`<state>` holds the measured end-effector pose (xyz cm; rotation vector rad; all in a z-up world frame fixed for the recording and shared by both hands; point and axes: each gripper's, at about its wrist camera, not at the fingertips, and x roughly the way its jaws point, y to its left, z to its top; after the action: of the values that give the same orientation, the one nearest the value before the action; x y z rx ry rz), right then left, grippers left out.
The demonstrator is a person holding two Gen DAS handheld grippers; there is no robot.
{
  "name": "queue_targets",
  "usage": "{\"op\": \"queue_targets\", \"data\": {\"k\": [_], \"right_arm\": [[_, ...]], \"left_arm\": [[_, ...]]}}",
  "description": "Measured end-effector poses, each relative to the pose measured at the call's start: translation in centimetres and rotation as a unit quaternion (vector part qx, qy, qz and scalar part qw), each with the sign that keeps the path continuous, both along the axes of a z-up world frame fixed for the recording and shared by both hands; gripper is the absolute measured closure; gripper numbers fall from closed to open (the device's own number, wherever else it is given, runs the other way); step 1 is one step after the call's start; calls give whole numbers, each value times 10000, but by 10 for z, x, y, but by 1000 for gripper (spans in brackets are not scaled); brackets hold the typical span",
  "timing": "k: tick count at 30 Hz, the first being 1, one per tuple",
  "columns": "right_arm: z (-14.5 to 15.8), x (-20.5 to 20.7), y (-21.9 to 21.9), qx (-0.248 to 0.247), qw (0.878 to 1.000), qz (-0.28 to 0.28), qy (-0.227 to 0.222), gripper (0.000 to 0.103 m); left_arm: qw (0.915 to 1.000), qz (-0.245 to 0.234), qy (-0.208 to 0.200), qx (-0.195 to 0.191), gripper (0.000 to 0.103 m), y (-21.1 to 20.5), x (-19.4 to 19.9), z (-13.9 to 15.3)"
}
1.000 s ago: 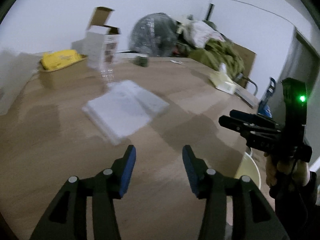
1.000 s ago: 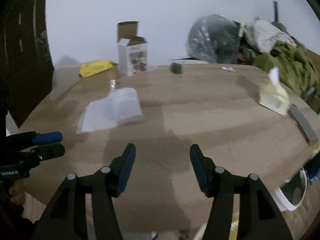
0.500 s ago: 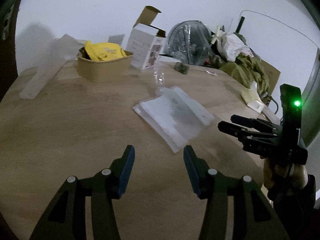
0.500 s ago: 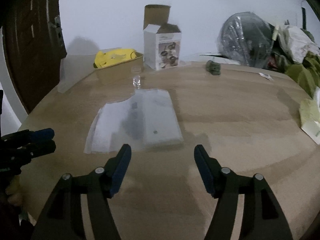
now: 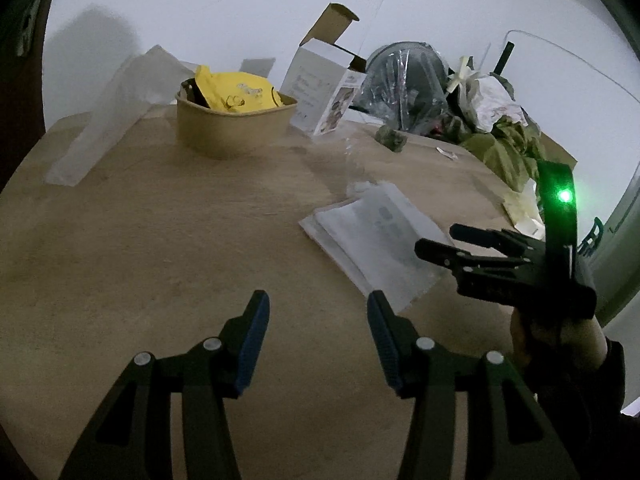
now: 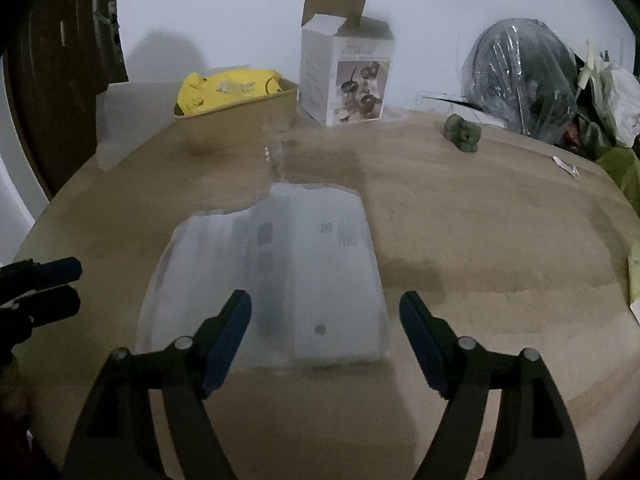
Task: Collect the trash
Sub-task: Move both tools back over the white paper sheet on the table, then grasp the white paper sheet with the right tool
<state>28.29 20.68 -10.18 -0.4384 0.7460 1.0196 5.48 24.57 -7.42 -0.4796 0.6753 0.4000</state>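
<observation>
A flat clear plastic bag with white paper inside lies on the round wooden table; it also shows in the left wrist view. My right gripper is open and empty, just above the bag's near edge; it shows from the side in the left wrist view. My left gripper is open and empty over bare table, left of the bag. A brown paper bowl holds a yellow wrapper. A small clear cup stands beyond the bag.
An open white carton stands at the back. A small green crumpled object lies on the table to the right. A plastic-wrapped fan and piled clothes are at the far right. A loose plastic sheet lies at the back left.
Both grippers have swung left and moved forward over the table. The right gripper has closed in on the plastic bag. Both stay open.
</observation>
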Motion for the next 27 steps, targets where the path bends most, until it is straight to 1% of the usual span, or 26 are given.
{"op": "queue_targets", "data": {"k": [3,6,10,12,14,15,17,18,19,20,23,27], "right_arm": [[-2,0,7,-131,9998,48,-107,28],[-7,2,12,-303,9995,71,-87,28],[-10,5,18,-407,9991,82,-48,28],[-11,3,17,-399,9991,124,-45,31],[-10,1,17,-366,9991,191,-34,42],[-10,0,17,-351,9992,208,-27,46],[-9,-2,17,-327,9992,247,-24,65],[-9,-3,18,-322,9991,279,-5,70],[-8,-4,17,-319,9990,326,14,79],[-8,-5,17,-321,9989,346,19,85],[-5,-7,14,-242,9989,404,38,91],[7,-9,2,38,9992,382,57,93]], "left_arm": [[10000,3,17,-24,52,3,1,-1],[10000,26,36,-51,52,5,0,-2],[10000,34,52,-60,52,7,0,-2],[10000,34,62,-49,52,7,-1,-1],[10000,37,81,-35,52,8,-1,-1],[9999,41,91,-30,52,8,-2,-1],[9999,34,136,-30,52,8,-1,-1],[9998,15,174,-29,52,8,0,-1],[9998,-8,202,-10,52,8,1,0],[9998,-35,217,18,52,7,2,1],[9994,-150,285,100,52,6,7,4],[9989,-244,357,162,52,5,13,7]]}}
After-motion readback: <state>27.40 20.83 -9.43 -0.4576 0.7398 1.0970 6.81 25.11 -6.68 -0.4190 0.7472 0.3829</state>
